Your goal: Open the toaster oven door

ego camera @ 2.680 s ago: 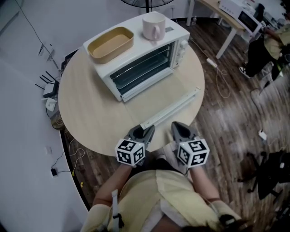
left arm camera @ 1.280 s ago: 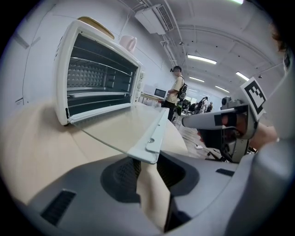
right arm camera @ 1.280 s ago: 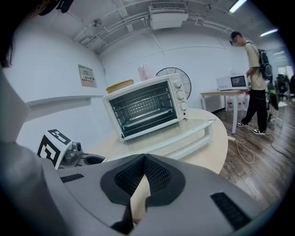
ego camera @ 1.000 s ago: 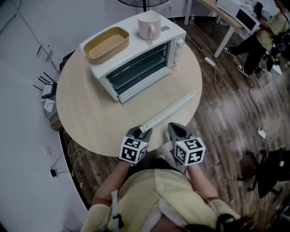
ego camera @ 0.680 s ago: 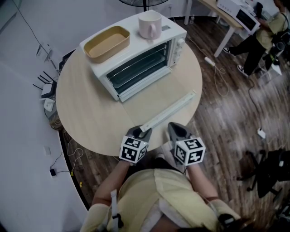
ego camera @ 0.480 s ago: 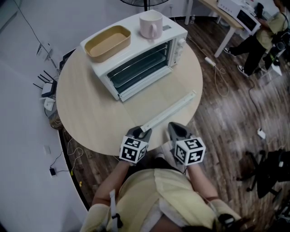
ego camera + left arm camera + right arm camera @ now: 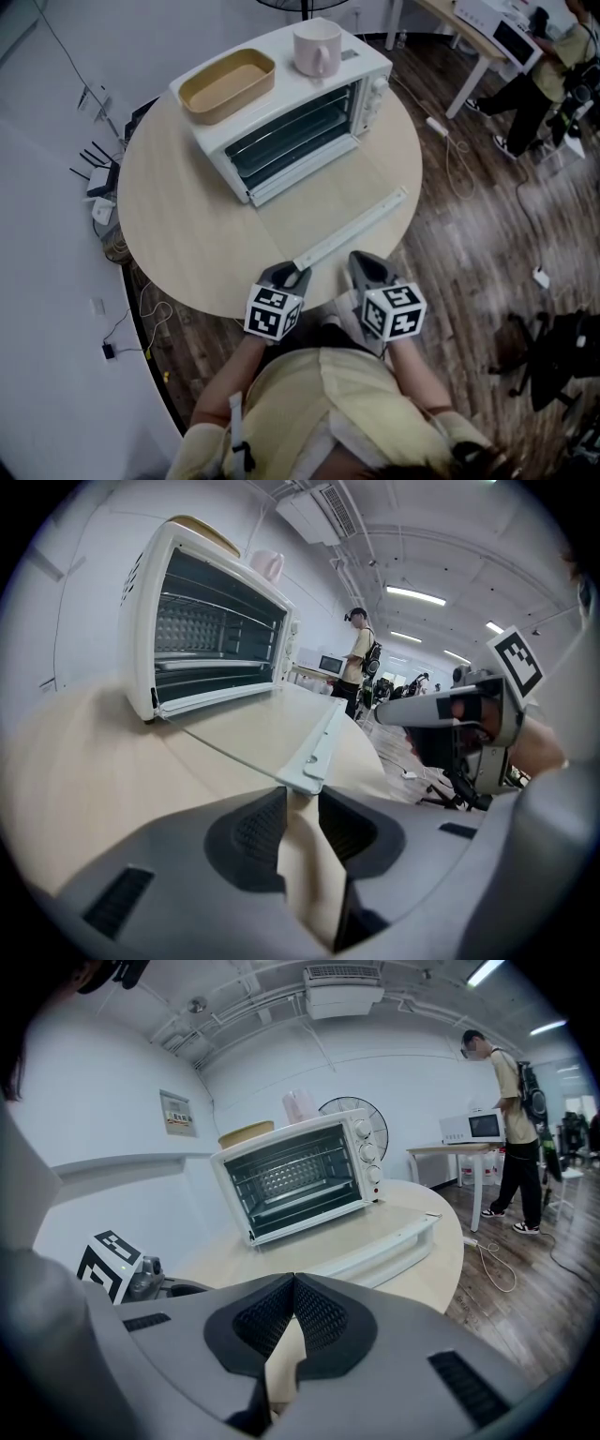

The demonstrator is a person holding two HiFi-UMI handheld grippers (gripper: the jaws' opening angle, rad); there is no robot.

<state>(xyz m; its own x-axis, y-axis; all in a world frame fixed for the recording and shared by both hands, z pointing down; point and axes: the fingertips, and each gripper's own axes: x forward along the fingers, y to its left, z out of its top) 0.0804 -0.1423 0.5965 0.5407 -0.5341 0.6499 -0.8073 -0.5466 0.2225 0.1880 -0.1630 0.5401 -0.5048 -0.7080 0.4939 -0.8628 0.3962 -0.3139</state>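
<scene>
The white toaster oven sat at upper centre on a round pale wooden table, its glass door dropped flat and its white handle bar near the lower-right rim, with bare tabletop at left. The left gripper, jaws apart and empty, sat at the handle's near end; the right gripper was closed on nothing. Neither had moved from moments earlier.

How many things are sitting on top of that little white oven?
2. In the head view, a tan dish lies on the left part of the toaster oven's top and a pink mug stands on the right part. Nothing else shows there.
</scene>
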